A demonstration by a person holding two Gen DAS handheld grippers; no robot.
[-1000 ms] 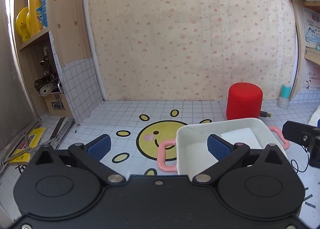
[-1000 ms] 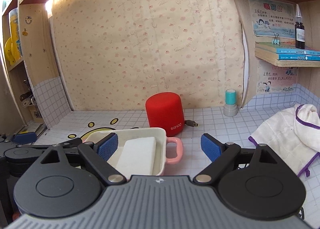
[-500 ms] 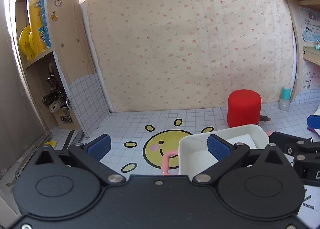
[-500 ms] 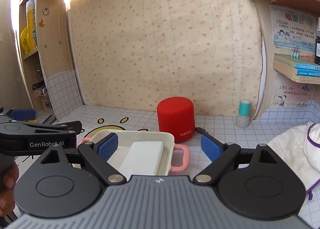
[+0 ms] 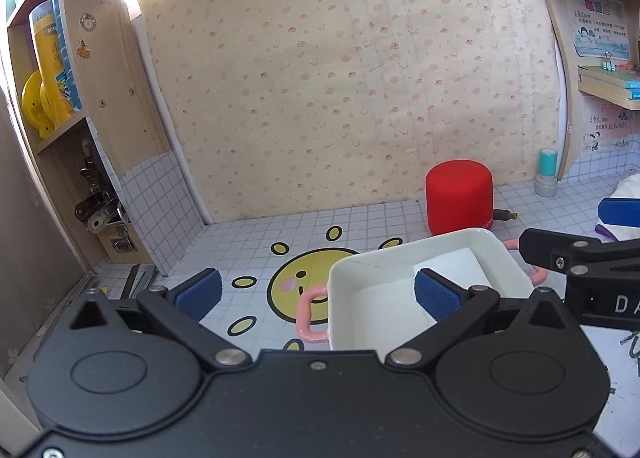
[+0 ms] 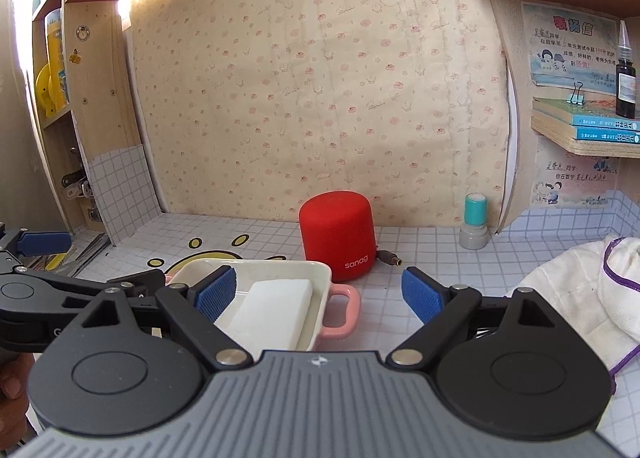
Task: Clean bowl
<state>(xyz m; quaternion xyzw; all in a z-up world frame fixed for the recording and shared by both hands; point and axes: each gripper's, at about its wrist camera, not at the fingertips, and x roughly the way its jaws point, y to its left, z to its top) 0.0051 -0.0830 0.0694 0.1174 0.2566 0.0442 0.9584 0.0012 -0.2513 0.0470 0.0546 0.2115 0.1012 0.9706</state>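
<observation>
Bowl (image 6: 318,298) — a white rectangular dish with pink loop handles at both ends — sits on the tiled desk (image 6: 420,254), partly over a yellow smiling-sun sticker (image 5: 298,284), with a white block sponge (image 6: 276,308) lying inside it toward its right end. Just behind the dish stands a red cylindrical speaker (image 6: 339,234) with a cable plug at its base, and farther right against the wall is a small teal-capped stamp (image 6: 475,226). A white cloth with purple trim (image 6: 576,290) lies crumpled on the desk well to the right. The left hand-held gripper (image 5: 316,294) has its blue-padded fingers spread wide and grips nothing; its right finger hangs above the dish interior, its left finger above the bare tiles. The right hand-held gripper (image 6: 318,294) is likewise released and empty, its left finger over the dish and its right finger over open desk beside the right pink handle (image 6: 342,312).
</observation>
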